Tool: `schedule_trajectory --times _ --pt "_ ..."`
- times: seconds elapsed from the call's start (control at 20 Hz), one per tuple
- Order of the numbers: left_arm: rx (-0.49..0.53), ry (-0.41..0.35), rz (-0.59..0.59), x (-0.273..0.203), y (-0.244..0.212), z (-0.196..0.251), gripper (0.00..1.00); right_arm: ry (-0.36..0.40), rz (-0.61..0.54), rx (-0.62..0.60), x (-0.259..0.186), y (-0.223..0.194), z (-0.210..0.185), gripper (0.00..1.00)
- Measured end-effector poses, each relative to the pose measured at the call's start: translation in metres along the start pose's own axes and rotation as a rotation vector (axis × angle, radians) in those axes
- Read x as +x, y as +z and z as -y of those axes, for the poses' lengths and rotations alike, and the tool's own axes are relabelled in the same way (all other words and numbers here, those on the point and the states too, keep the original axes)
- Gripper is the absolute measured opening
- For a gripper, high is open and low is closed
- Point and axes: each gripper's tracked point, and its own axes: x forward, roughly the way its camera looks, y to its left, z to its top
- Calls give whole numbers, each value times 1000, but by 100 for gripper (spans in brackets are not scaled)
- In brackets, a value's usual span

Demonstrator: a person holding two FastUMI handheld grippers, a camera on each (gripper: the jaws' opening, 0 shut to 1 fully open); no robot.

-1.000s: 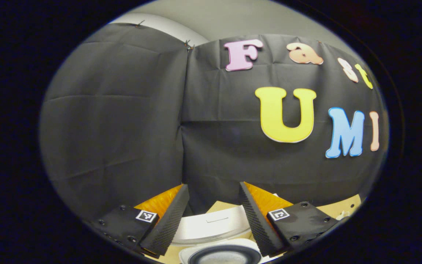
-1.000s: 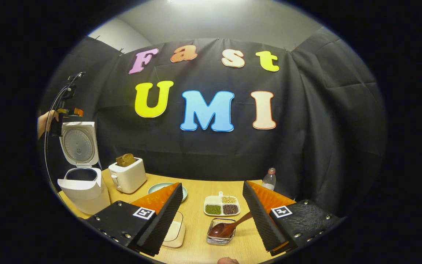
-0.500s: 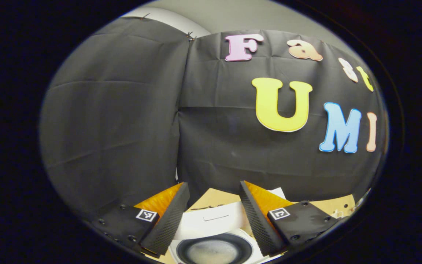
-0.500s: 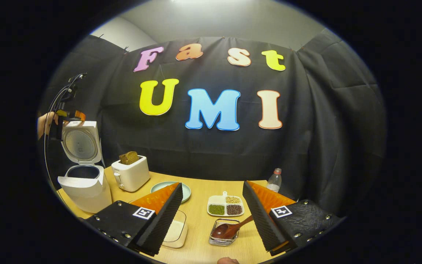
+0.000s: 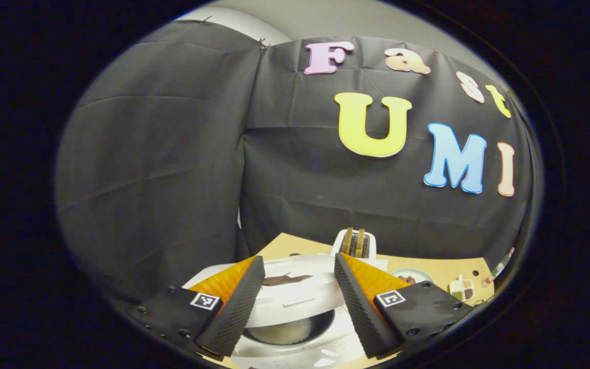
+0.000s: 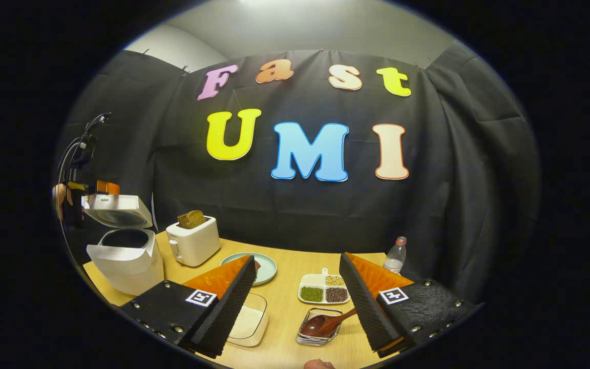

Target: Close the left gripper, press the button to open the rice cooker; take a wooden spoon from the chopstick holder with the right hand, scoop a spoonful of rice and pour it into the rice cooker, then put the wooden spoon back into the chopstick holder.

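The white rice cooker [image 6: 126, 261] stands at the table's left end, its lid [image 6: 117, 210] tilted about halfway down over the pot. My left gripper [image 6: 90, 187] hangs just above that lid, with a hand [image 6: 59, 197] behind it. In the left gripper view it [image 5: 299, 261] is open, with the lid [image 5: 295, 292] and the pot's inside [image 5: 287, 333] between and below its fingers. My right gripper [image 6: 296, 259] is open and holds nothing, above the wooden spoon [image 6: 325, 324] lying in the wire chopstick holder [image 6: 315, 338]. A clear box of rice [image 6: 249, 323] sits left of the holder.
A white toaster [image 6: 192, 243] with bread stands right of the cooker, then a pale green plate [image 6: 264, 266], a divided dish of beans [image 6: 323, 289] and a small bottle [image 6: 395, 256]. The black cloth wall closes off the back and sides.
The cooker lid has swung from upright to about half down, and my left gripper has dropped with it. The right gripper view has shifted slightly; the spoon has not moved.
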Motion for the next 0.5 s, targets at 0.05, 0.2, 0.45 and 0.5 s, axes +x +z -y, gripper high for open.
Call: schedule_trajectory --times 0.05,0.2,0.45,0.5 --pt "-4 -1 -9 -4 -10 3 95 7 -2 -2 0 -1 -1 100" --pt "-28 5 -51 -12 -48 7 92 22 -7 -7 -1 -4 -6 100" --pt "0 17 -102 -14 -92 8 95 26 -27 -8 -2 -13 -5 100" --pt "12 20 -114 -12 -100 9 95 24 -28 -4 -3 -13 -4 100"
